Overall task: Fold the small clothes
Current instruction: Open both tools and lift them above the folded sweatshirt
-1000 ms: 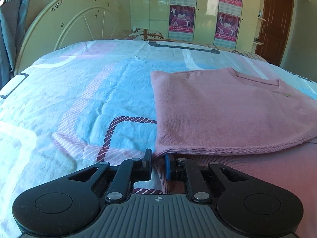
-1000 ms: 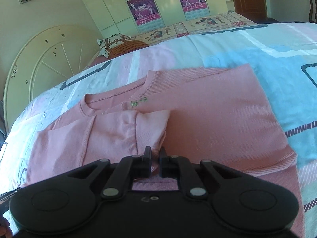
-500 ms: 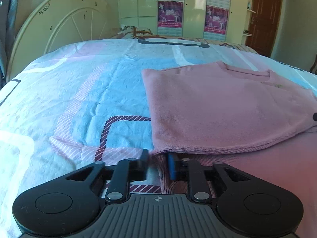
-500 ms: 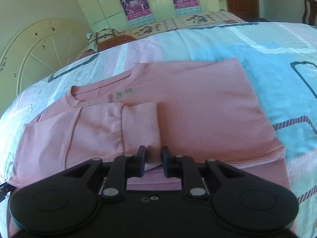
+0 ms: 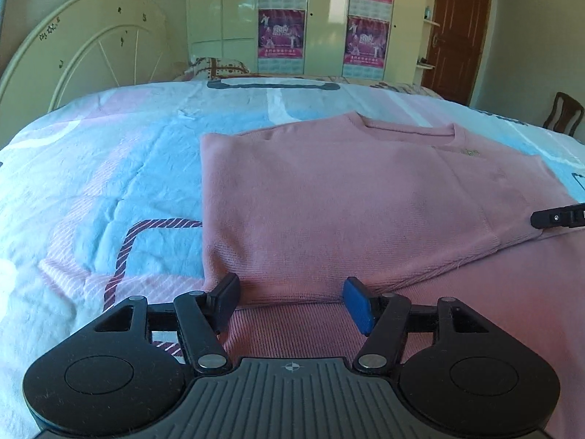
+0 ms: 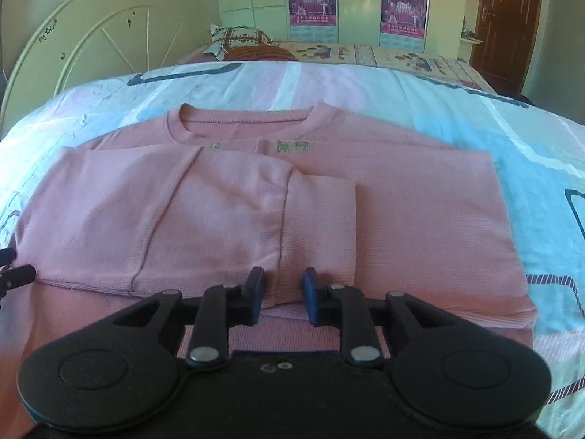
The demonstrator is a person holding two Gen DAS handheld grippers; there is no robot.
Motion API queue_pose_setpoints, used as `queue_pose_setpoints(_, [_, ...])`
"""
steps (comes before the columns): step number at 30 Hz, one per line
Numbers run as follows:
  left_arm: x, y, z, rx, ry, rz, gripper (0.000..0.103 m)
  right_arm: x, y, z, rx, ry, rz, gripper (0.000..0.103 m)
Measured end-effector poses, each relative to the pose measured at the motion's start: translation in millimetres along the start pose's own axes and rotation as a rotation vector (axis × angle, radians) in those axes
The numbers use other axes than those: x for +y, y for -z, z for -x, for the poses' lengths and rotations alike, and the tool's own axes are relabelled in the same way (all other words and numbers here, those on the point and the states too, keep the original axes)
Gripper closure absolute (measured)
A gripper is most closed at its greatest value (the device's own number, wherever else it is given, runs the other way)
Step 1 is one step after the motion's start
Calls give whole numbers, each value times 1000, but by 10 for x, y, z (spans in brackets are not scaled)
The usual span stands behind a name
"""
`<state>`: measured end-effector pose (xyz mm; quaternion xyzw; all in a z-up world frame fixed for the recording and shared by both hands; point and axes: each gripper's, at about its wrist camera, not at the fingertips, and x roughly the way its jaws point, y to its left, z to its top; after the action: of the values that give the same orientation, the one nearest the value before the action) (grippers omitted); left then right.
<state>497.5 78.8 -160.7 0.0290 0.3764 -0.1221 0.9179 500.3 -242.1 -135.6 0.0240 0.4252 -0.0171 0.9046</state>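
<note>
A wide bed (image 5: 91, 183) with a pale blue and pink patterned cover fills the room. On it lies a pink sweater (image 6: 420, 219), collar toward the headboard (image 6: 91, 36), one side and its sleeve (image 6: 256, 219) folded across the body. The left gripper (image 5: 290, 292) sits at the folded edge nearest me — jaws opening, wide apart, the fold between them but unpinched. The right gripper (image 6: 281, 289) stands narrowly parted at the sleeve's cuff — gripping nothing.
</note>
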Motion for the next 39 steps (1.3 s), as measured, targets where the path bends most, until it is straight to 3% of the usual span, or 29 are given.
queue_pose_setpoints(6, [188, -336, -184, 0, 60, 86, 41, -28, -181, -34, -43, -23, -51, 82])
queue_pose_setpoints(12, [263, -821, -745, -16, 46, 57, 41, 191, -522, -314, -73, -53, -32, 82])
queue_pose_setpoints(17, [512, -1038, -1114, -2, 19, 77, 41, 128, -693, -653, -22, 38, -55, 88])
queue_pose_setpoints(19, [572, -1076, -1096, -5, 29, 103, 41, 73, -719, -676, -21, 24, -81, 88])
queue_pose_setpoints(20, [549, -1080, -1046, -18, 22, 97, 41, 112, -735, -651, -25, 29, -72, 85])
queue_pose_setpoints(21, [504, -1075, -994, -38, 20, 87, 41, 169, -744, -606, -43, 26, -64, 73])
queue_pose_setpoints(22, [444, -1070, -957, -50, 34, 87, 41, 254, -752, -554, -70, 7, -58, 70])
queue_pose_setpoints(28, [-163, -1035, -1001, -35, 163, 9, 41, 947, -821, -726, -46, -164, 34, 80])
queue_pose_setpoints(30, [-281, -979, -1096, -4, 94, -41, 40, 1053, -810, -829, -19, -129, 57, 82])
queue_pose_setpoints(34, [-160, -908, -1048, -41, 92, -47, 40, 959, -797, -829, -21, -118, 70, 80])
queue_pose_setpoints(37, [112, -876, -979, -43, 26, -40, 40, 650, -792, -671, -60, -53, 3, 80])
queue_pose_setpoints(39, [340, -826, -971, -48, 74, -9, 41, 332, -727, -675, -24, 36, -43, 81])
